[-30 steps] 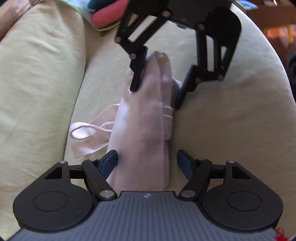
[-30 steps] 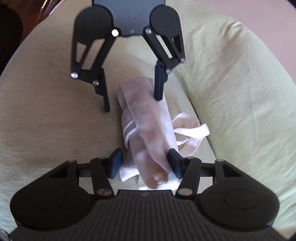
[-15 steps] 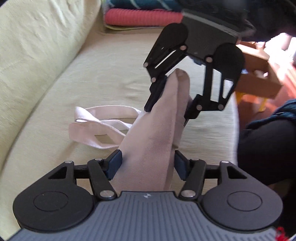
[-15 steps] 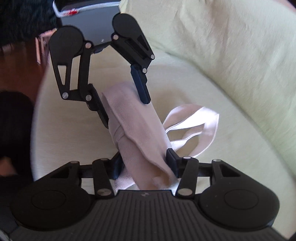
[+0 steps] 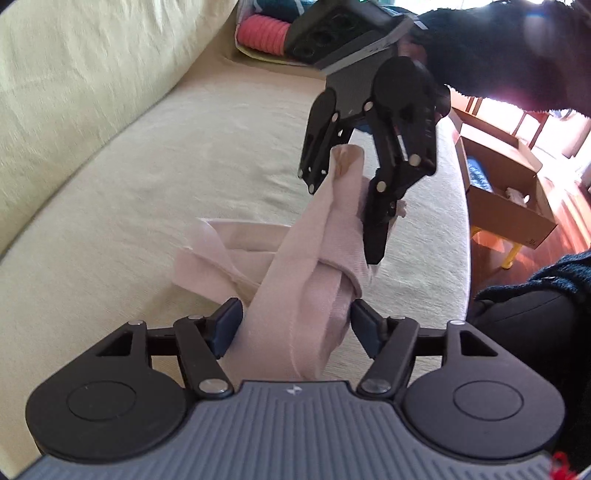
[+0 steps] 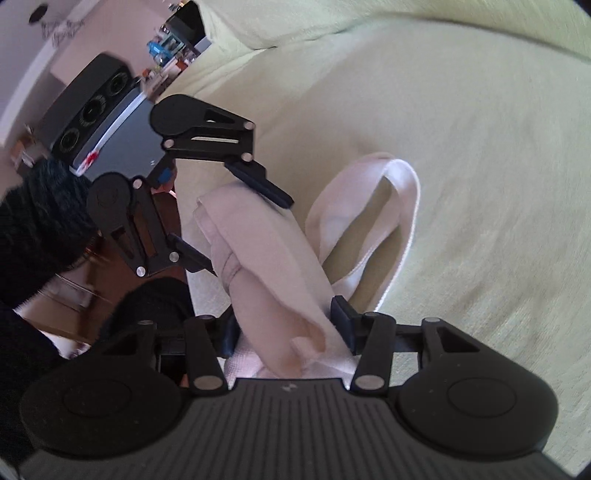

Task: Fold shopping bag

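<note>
A pale pink cloth shopping bag (image 5: 306,273) is folded into a narrow strip and hangs in the air between my two grippers above a yellow-green sofa seat. My left gripper (image 5: 295,325) is shut on one end of it. My right gripper (image 6: 284,325) is shut on the other end (image 6: 273,258). Each gripper shows in the other's view, the right one (image 5: 347,210) and the left one (image 6: 243,229). The bag's handles (image 6: 388,229) hang down in loops (image 5: 229,251) beside the strip.
The sofa seat (image 5: 166,184) and its back cushion (image 5: 74,81) lie below and left. Folded red and teal textiles (image 5: 258,33) sit at the sofa's far end. A cardboard box (image 5: 506,195) stands on the wooden floor beyond the sofa's edge.
Both grippers closed on the bag's ends and lifted it off the sofa. The bag now hangs between them and both views have swung round.
</note>
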`<state>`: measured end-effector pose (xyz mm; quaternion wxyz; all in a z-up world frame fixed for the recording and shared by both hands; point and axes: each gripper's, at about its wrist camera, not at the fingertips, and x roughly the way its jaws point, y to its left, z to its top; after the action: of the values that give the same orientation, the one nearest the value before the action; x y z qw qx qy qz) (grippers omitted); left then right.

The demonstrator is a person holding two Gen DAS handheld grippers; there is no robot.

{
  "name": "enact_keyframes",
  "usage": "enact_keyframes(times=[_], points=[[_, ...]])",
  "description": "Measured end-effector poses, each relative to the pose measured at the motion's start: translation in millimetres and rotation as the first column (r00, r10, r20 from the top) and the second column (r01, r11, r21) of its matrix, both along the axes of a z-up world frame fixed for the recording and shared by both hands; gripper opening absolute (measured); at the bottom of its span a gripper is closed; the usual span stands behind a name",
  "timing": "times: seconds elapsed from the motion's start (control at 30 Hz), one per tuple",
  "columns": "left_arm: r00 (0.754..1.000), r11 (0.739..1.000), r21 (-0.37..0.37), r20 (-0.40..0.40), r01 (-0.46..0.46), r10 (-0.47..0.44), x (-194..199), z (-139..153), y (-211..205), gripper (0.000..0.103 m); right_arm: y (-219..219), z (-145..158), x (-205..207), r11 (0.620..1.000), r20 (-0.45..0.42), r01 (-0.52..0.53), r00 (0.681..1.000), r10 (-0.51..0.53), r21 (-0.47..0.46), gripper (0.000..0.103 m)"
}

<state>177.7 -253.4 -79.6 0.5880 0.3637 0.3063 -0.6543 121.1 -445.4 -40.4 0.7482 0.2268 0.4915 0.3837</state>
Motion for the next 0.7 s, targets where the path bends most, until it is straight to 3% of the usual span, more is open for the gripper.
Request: enact_keyframes(times=[0.13,0.23,0.33,0.43,0.53,0.57,0.6,0.7], points=[[0.977,0.997,-0.073,0.214,0.010,0.005,-26,24,17,0.059,-19,-20,3,0.996,-0.074,0.038,0.997,-0.032,0.079,0.054],[0.964,0.989,-0.144,0.266,0.031,0.009,-44,36,24,0.057,-27,-28,4,0.993,-0.091,0.042,0.995,-0.032,0.113,0.054],[0.946,0.984,-0.144,0.320,0.108,-0.057,-67,21,15,0.055,-32,-30,3,0.991,-0.098,0.039,0.995,-0.027,0.126,0.055],[0.920,0.991,-0.085,0.388,0.099,-0.058,-82,-14,-3,0.054,-38,-28,11,0.993,-0.097,0.039,0.995,-0.027,0.115,0.056],[0.937,0.993,-0.118,0.349,0.014,0.028,-73,-27,-9,0.055,-50,-20,11,0.993,-0.083,0.090,0.993,-0.084,0.074,0.055],[0.942,0.993,-0.121,0.331,-0.011,0.051,-69,-29,-10,0.055,-54,-18,13,0.992,-0.074,0.114,0.991,-0.110,0.053,0.061],[0.945,0.992,-0.122,0.322,-0.022,0.060,-66,-30,-11,0.055,-56,-15,12,0.990,-0.057,0.139,0.989,-0.137,0.030,0.061],[0.952,0.991,-0.127,0.295,-0.047,0.083,-60,-32,-10,0.055,-48,1,-5,0.967,0.064,0.239,0.970,-0.234,-0.086,0.069]])
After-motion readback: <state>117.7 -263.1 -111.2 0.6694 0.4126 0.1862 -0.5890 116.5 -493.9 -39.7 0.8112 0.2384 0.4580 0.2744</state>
